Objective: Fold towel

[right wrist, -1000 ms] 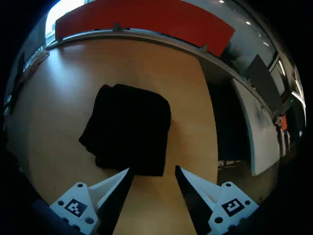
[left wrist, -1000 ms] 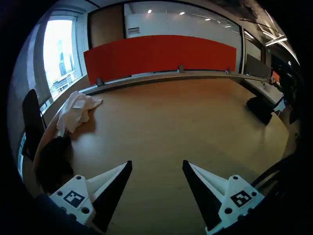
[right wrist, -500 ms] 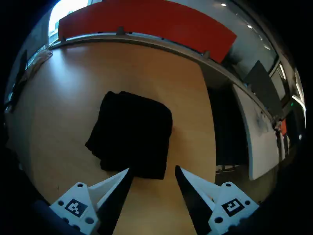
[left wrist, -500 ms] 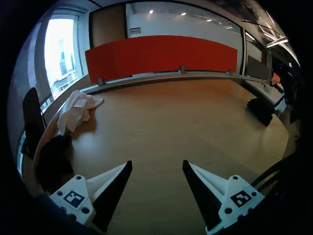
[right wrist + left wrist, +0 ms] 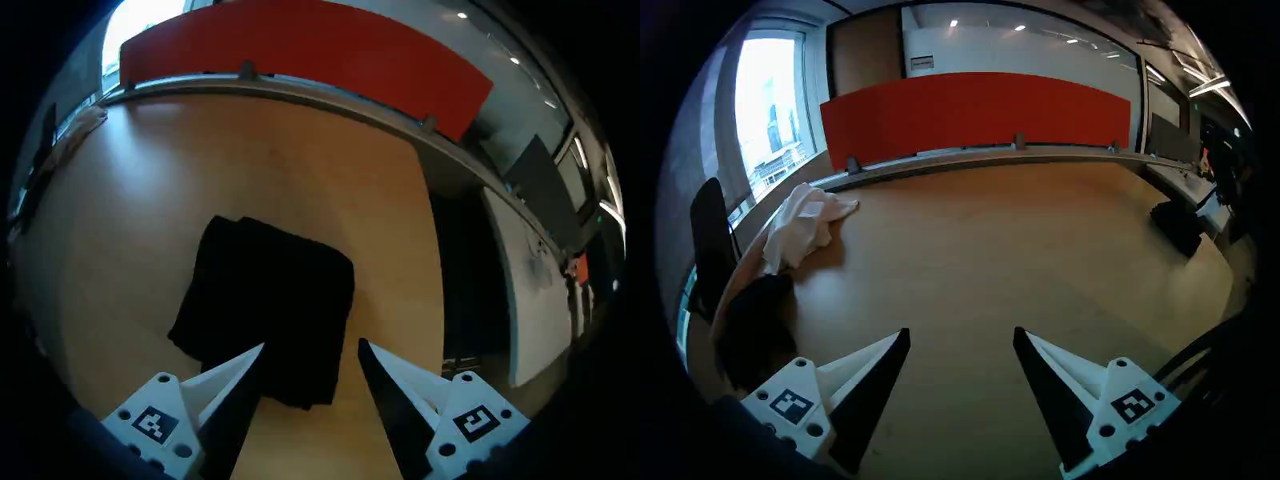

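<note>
Hovering over the folded black cloth towel (image 5: 272, 296) on the pale wooden table (image 5: 160, 184), the right gripper (image 5: 310, 344) gapes empty, probably since folding looks done; the left gripper (image 5: 960, 330), likewise spread, hangs aside.

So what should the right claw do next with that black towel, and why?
Probably dip down and grip the black towel by its near edge: the right claw is open, holding nothing, and that edge sits within its opening.

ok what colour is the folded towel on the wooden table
The towel is plain black, best seen in the right gripper view.
</note>
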Demonstrator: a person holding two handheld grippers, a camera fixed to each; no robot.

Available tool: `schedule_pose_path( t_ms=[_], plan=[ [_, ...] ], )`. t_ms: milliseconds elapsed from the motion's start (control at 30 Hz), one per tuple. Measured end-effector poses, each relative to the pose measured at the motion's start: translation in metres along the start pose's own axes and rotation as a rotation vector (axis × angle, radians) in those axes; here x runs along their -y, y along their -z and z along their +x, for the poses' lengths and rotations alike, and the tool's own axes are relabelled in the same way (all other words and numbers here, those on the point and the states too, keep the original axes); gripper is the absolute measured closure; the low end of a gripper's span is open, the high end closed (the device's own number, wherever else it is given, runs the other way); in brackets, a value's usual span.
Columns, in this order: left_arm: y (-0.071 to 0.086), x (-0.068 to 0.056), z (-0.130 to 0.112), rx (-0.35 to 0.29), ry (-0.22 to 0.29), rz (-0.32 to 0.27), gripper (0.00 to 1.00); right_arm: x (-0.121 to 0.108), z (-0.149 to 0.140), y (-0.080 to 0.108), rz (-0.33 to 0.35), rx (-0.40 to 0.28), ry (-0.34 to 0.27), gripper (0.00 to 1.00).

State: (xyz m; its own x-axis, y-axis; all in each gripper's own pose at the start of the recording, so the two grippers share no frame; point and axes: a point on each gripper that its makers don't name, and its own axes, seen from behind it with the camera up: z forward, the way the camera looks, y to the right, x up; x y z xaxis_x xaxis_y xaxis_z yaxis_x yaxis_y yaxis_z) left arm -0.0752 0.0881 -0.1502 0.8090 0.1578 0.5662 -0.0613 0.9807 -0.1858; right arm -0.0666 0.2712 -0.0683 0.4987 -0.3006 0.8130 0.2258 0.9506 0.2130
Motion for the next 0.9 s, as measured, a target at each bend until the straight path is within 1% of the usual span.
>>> schedule_pose_path(
  t_ms=[333, 467, 533, 667, 800, 867, 900],
  plan=[
    [0.0, 0.004, -0.003, 0.011, 0.011, 0.028, 0.04, -0.009, 0.033, -0.023, 0.009, -0.018, 0.009, 0.2],
    [0.0, 0.005, -0.004, 0.017, 0.013, 0.037, 0.04, -0.01, 0.041, -0.031, 0.015, -0.019, 0.013, 0.23],
    [0.001, 0.005, -0.005, 0.019, 0.014, 0.041, 0.04, -0.01, 0.042, -0.034, 0.018, -0.017, 0.013, 0.25],
    [0.001, 0.005, -0.005, 0.021, 0.017, 0.047, 0.04, -0.009, 0.042, -0.039, 0.029, -0.013, 0.006, 0.32],
    [0.001, 0.004, -0.006, 0.024, 0.017, 0.052, 0.04, -0.009, 0.04, -0.044, 0.038, -0.008, -0.003, 0.42],
    [0.002, 0.004, -0.007, 0.026, 0.017, 0.052, 0.04, -0.009, 0.039, -0.046, 0.041, -0.006, -0.006, 0.45],
    [0.002, 0.003, -0.007, 0.026, 0.017, 0.053, 0.04, -0.009, 0.038, -0.047, 0.043, -0.005, -0.007, 0.45]
  ],
)
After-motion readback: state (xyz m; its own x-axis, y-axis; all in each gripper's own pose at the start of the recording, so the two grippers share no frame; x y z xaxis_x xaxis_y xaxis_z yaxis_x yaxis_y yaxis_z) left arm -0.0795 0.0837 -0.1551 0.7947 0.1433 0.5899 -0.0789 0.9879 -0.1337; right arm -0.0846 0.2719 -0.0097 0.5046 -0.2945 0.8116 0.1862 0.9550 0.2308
